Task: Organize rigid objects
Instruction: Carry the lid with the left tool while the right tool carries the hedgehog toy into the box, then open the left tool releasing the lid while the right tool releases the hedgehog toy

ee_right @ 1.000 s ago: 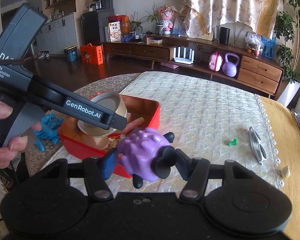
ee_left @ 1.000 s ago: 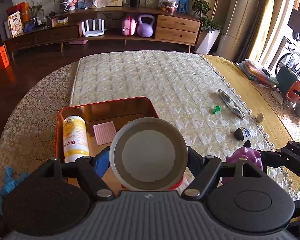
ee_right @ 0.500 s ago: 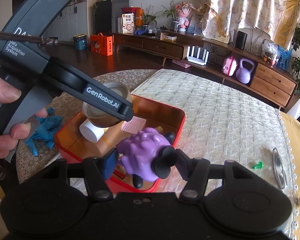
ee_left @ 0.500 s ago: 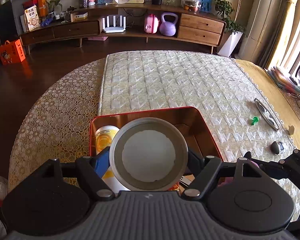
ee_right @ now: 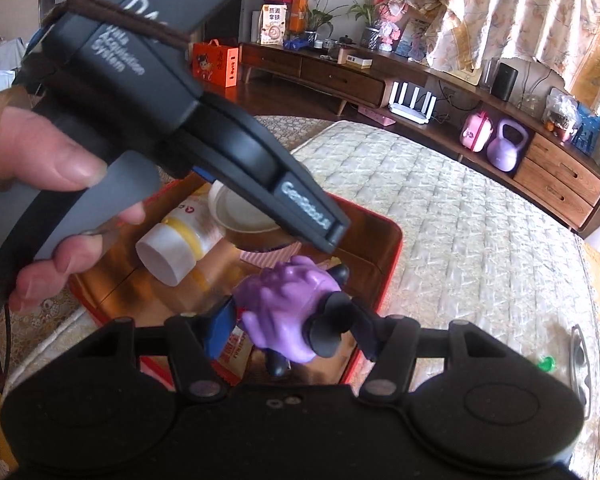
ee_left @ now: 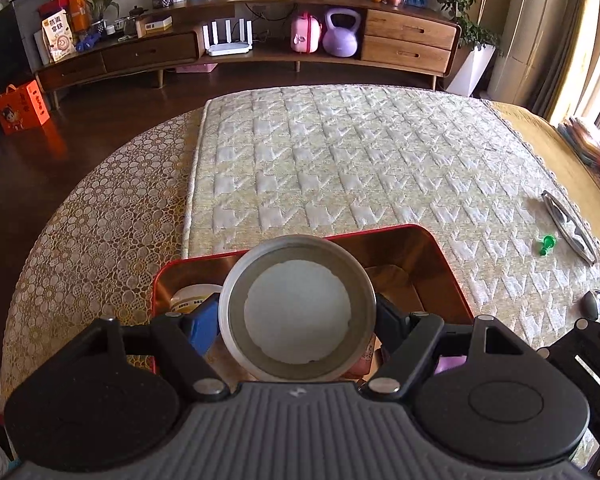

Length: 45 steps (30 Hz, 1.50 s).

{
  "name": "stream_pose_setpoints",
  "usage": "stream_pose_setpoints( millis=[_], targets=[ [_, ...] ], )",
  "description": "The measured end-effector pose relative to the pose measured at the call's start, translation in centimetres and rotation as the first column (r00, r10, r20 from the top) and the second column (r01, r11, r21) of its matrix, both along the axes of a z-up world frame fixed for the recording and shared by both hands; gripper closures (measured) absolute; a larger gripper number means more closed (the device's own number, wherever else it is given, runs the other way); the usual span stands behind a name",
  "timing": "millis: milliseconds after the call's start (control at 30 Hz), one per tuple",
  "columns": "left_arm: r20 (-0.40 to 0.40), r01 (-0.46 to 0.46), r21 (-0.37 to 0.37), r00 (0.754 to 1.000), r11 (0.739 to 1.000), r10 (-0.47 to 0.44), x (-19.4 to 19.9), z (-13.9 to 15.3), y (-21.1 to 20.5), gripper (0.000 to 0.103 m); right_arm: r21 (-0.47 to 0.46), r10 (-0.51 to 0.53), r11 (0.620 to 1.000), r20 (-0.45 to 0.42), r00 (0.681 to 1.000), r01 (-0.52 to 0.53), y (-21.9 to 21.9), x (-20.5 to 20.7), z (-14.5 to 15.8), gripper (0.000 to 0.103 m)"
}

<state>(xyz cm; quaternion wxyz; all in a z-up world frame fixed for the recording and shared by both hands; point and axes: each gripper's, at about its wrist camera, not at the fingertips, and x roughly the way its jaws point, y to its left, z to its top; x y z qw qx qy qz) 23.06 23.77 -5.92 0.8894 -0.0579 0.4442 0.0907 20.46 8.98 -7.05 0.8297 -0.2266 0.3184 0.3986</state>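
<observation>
Tools grip tape roll [ee_left: 298,330] and purple toy [ee_right: 288,312], hiding red box [ee_left: 440,256].

My left gripper [ee_left: 298,330] clamps a round tin [ee_left: 298,330] of dull brushed metal with a matt white base. My right gripper [ee_right: 290,326] pinches a glossy, knobbly purple plastic toy [ee_right: 284,312]. Below sits a red tray [ee_left: 424,256] with a shiny coppery lining, on a quilted cloth mat [ee_left: 340,160]. The bottle [ee_right: 180,240] looks like smooth plastic.
</observation>
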Motion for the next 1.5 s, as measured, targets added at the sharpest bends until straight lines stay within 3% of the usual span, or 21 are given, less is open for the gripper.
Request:
stream_pose_setpoints(
  millis=[300,833,1500],
  targets=[
    [-0.032,0.039,0.028,0.999,0.999,-0.039,1.3,-1.4,-0.7,0.025,-0.031,0.005,0.999,0.0,1.0,-0.005,0.9,-0.4,-1.3,0.042],
    [-0.068,0.049,0.019,0.997,0.999,-0.047,1.2,-2.5,-1.1,0.025,0.015,0.009,1.0,0.024,1.0,-0.009,-0.7,-1.9,0.2,0.036],
    [0.023,0.025,-0.011,0.999,1.0,-0.025,-3.6,1.6,-1.6,0.022,0.152,-0.036,0.988,-0.04,0.999,0.041,-5.9,-3.0,4.2,0.028]
  ],
)
